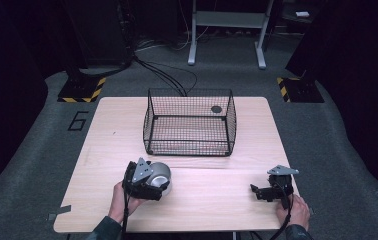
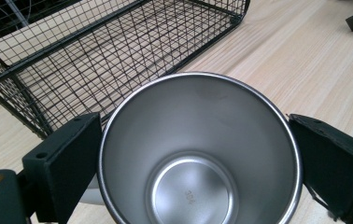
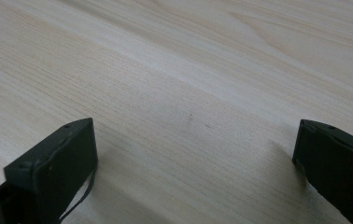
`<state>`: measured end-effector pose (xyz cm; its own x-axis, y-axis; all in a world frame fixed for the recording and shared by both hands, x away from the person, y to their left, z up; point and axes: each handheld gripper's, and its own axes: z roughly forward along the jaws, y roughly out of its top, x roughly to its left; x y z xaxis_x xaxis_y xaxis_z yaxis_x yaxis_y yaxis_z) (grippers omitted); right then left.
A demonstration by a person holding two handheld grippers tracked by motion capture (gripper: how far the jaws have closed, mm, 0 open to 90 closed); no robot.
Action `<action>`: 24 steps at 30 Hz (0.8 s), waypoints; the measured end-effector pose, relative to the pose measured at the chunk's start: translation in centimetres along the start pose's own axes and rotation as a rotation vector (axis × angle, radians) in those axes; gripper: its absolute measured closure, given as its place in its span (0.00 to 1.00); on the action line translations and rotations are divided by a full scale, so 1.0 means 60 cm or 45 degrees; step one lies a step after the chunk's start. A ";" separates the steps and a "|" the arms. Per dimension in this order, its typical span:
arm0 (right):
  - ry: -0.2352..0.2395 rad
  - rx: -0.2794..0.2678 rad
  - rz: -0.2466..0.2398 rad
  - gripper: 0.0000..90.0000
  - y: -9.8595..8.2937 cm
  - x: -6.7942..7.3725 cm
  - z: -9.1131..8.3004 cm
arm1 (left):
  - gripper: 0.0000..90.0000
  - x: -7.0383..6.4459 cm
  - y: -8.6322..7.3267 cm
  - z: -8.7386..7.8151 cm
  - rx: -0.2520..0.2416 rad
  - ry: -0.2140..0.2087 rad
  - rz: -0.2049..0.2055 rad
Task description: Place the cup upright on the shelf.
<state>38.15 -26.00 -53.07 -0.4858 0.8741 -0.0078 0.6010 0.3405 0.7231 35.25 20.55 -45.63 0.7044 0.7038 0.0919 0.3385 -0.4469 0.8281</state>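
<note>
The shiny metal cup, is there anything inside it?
Nothing shows inside the metal cup, just its bare bottom with a tiny stamped mark. The left gripper holds it by its sides. The jaws cover part of its outside.

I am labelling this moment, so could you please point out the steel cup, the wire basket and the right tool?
steel cup [image 2: 191, 191], left gripper view, inner bottom.
wire basket [image 1: 189, 146], high view, near wall.
right tool [image 1: 257, 190], high view, between its fingertips.

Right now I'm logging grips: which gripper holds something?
The left gripper: its jaws clasp the steel cup. The right gripper is open over bare table.
</note>
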 end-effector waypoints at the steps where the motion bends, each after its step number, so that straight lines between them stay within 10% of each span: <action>1: 0.000 0.006 0.000 0.00 0.000 0.000 0.000 | 0.07 0.001 0.000 0.000 -0.003 -0.006 -0.002; 24: 0.000 0.004 0.000 0.00 0.000 0.000 0.000 | 0.07 0.025 0.034 -0.024 -0.043 -0.029 -0.013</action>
<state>38.14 -26.01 -53.05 -0.4857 0.8741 -0.0083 0.6027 0.3417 0.7211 36.11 21.49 -42.98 0.7152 0.6953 0.0709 0.3250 -0.4206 0.8471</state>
